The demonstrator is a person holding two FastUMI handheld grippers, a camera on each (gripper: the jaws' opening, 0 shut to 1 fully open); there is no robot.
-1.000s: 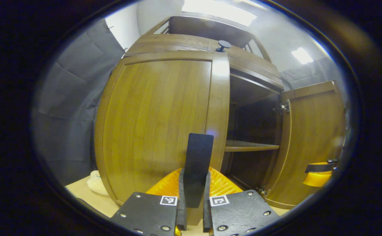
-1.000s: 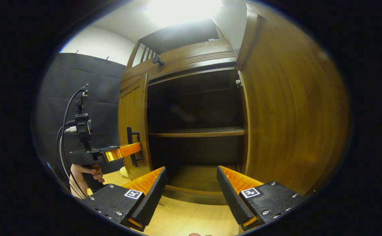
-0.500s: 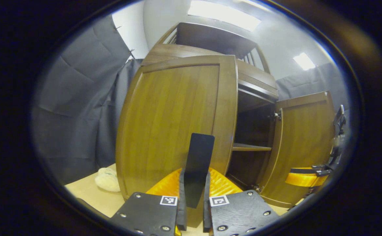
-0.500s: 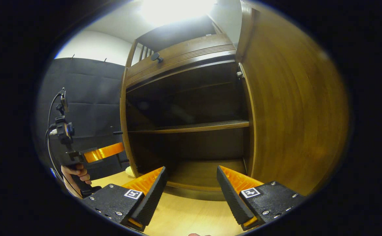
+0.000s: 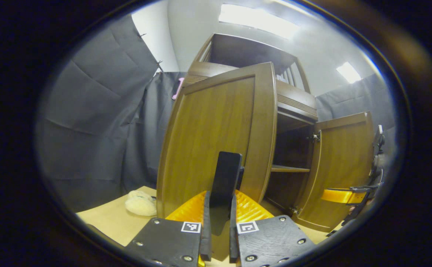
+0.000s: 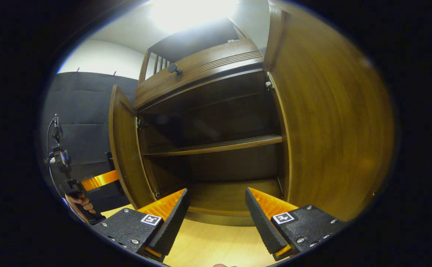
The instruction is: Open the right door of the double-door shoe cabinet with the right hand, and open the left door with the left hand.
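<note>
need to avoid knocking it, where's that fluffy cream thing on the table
In the left gripper view, the fluffy cream object lies on the light wooden tabletop, at lower left, just left of the open brown wooden left door.

brown wood-grain cabinet point(image 6: 216, 92), orange ribbed fingers point(image 6: 168, 204)

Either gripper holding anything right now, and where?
Left gripper is shut on the left door's black handle, near its lower end. Right gripper is open, holding nothing.

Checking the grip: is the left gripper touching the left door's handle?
Touching: in the left gripper view the left gripper has both fingers pressed on the black handle.
</note>
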